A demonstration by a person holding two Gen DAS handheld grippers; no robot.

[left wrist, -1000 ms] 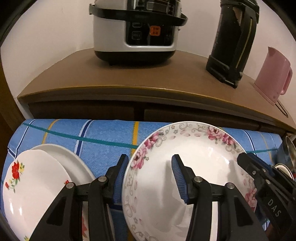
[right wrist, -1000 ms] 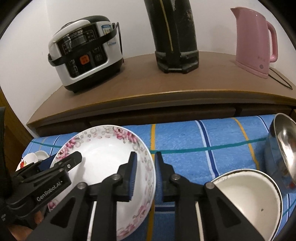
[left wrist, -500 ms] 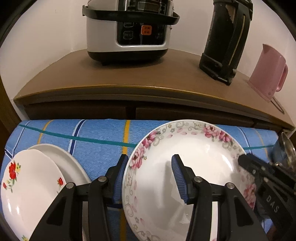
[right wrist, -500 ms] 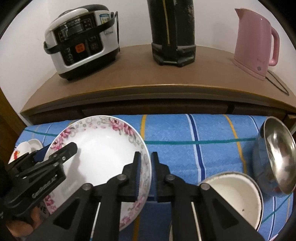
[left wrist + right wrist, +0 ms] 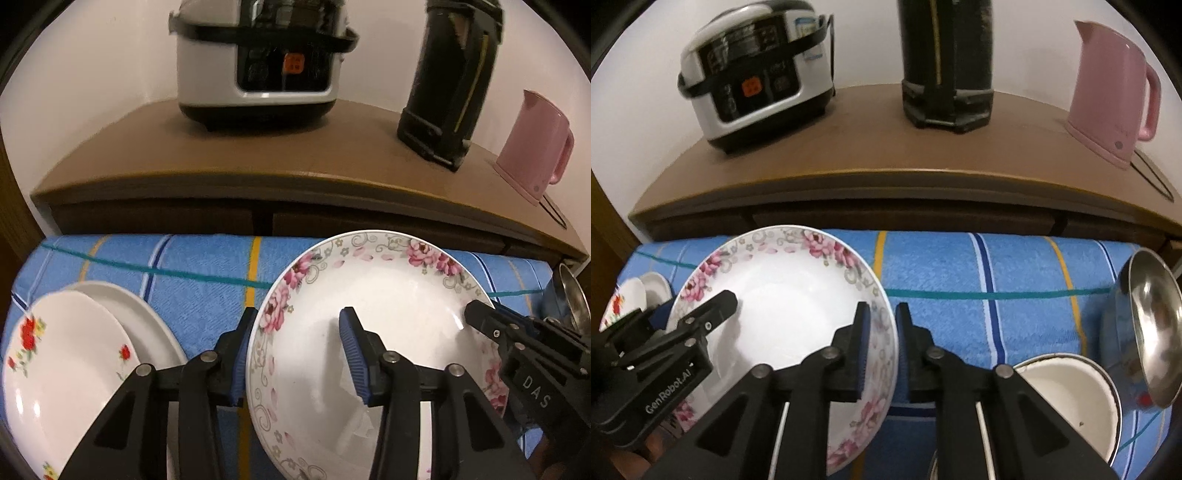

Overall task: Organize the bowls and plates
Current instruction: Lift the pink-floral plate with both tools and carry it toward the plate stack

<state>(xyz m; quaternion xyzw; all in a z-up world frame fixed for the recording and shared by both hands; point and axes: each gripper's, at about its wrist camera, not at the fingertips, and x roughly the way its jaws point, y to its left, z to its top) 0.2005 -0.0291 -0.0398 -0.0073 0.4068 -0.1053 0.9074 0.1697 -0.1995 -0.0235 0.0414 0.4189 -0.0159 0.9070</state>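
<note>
A brown wooden sideboard [image 5: 886, 184] runs across the back, carrying a white and black rice cooker [image 5: 757, 77], a tall black flask [image 5: 945, 66] and a pink plastic kettle [image 5: 1112, 92]. In front of it lies a blue striped cloth [image 5: 997, 295]. Tilted up above the cloth is the white deep plate with pink flower rim [image 5: 369, 332], held between the two grippers. The left gripper [image 5: 295, 354] straddles the plate's left rim, its jaws having just been closing, one blue pad outside the rim and one over the bowl of the plate; whether both press on it I cannot tell. The right gripper [image 5: 882, 332] pinches the plate's right rim between nearly closed jaws. At left on the cloth rest stacked white plates with red flowers [image 5: 66, 354]. At right sit a shiny steel bowl [image 5: 1152, 332] and a white enamel bowl with dark rim [image 5: 1067, 398]
</note>
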